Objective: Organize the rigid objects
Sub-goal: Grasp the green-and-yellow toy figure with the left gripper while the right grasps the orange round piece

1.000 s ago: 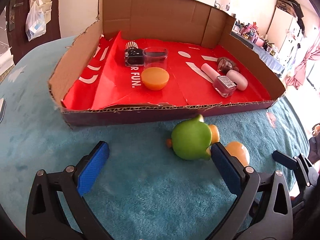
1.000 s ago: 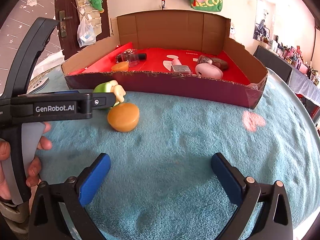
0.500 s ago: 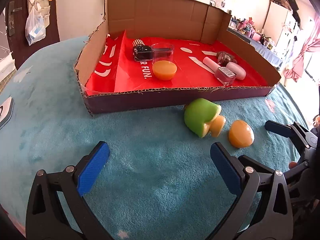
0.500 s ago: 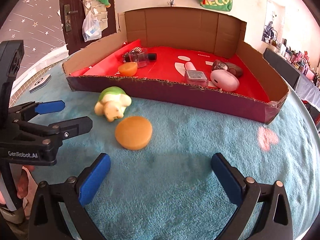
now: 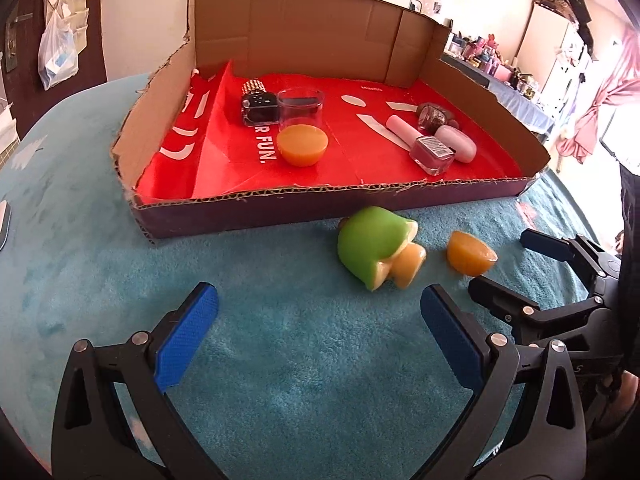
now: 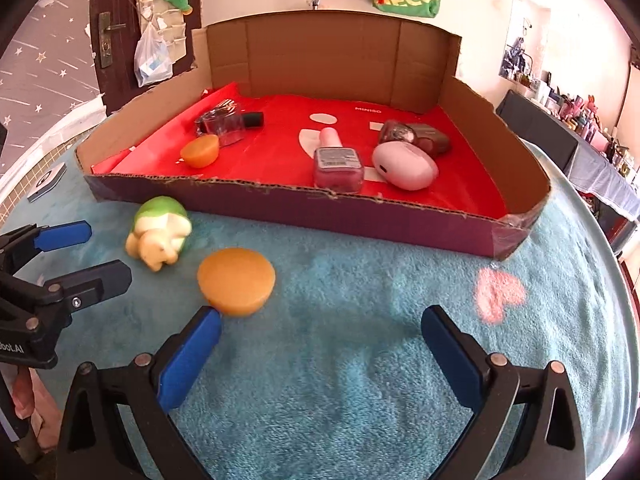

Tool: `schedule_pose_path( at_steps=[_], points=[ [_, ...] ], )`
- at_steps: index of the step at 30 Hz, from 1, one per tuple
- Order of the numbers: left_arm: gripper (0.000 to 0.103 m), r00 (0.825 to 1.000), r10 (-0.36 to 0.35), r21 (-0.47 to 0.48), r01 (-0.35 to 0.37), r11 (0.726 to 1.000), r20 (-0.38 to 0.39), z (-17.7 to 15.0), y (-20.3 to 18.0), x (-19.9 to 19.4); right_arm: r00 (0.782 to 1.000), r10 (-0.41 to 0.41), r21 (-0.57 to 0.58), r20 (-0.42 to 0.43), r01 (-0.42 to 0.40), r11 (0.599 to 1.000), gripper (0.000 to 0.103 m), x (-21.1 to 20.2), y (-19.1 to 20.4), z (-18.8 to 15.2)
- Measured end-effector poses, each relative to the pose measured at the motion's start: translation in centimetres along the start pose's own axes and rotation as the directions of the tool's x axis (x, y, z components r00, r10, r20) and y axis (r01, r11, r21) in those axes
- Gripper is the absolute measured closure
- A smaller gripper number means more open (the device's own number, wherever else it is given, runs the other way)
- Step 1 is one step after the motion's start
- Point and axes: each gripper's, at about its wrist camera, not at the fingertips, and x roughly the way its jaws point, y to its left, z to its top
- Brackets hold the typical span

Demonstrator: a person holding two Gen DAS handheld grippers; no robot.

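Observation:
A green turtle toy [image 5: 374, 246] [image 6: 160, 231] lies on its side on the teal cloth, just before the cardboard tray [image 5: 340, 208] [image 6: 304, 210]. An orange dome-shaped piece [image 5: 470, 254] [image 6: 237, 281] lies to its right. My left gripper [image 5: 320, 332] is open and empty, a little short of the toy. My right gripper [image 6: 320, 348] is open and empty; its left fingertip sits right next to the orange piece. In the tray lie another orange piece [image 5: 303, 145], a clear glass [image 5: 301, 108], a black bottle [image 5: 259, 106], a nail polish bottle [image 6: 339, 165] and a pink case [image 6: 404, 164].
The tray has tall cardboard walls at the back and sides and a low front rim. A pink heart patch [image 6: 500, 294] marks the cloth at the right. A small flat device [image 6: 47, 181] lies at the cloth's left edge. Shelves with clutter stand far right.
Both grippers have moved: the left has drawn back and swung left from the toy, and the right has come closer to the orange piece. Both stay open.

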Motion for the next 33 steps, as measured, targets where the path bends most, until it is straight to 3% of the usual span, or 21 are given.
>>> schedule_pose_path(
  at_steps=[9,18,23,29,33],
  points=[
    [0.0,1.0,-0.019,0.022,0.019,1.0,-0.008,1.1,-0.9,1.0,0.994,0.109,-0.099,-0.005,-0.108,0.989,0.016,-0.3,0.9,0.1],
    [0.003,1.0,-0.011,0.04,0.012,0.999,-0.012,1.9,-1.1,1.7,0.994,0.111,-0.152,0.014,-0.107,0.983,0.038,0.2,2.6,0.9],
    [0.022,1.0,-0.029,0.051,0.029,0.998,-0.007,2.1,-1.3,1.9,0.993,0.119,-0.156,0.026,-0.113,0.981,0.062,0.2,2.9,1.0],
    [0.048,0.997,-0.071,0.078,0.071,0.994,-0.01,2.2,-2.1,2.1,0.996,0.086,-0.147,0.037,-0.08,0.986,0.063,-0.2,2.5,0.7],
    [0.054,0.997,-0.077,0.09,0.077,0.993,-0.009,2.2,-2.4,2.2,0.996,0.076,-0.11,0.036,-0.072,0.991,0.063,-0.3,1.3,0.5]
  ],
)
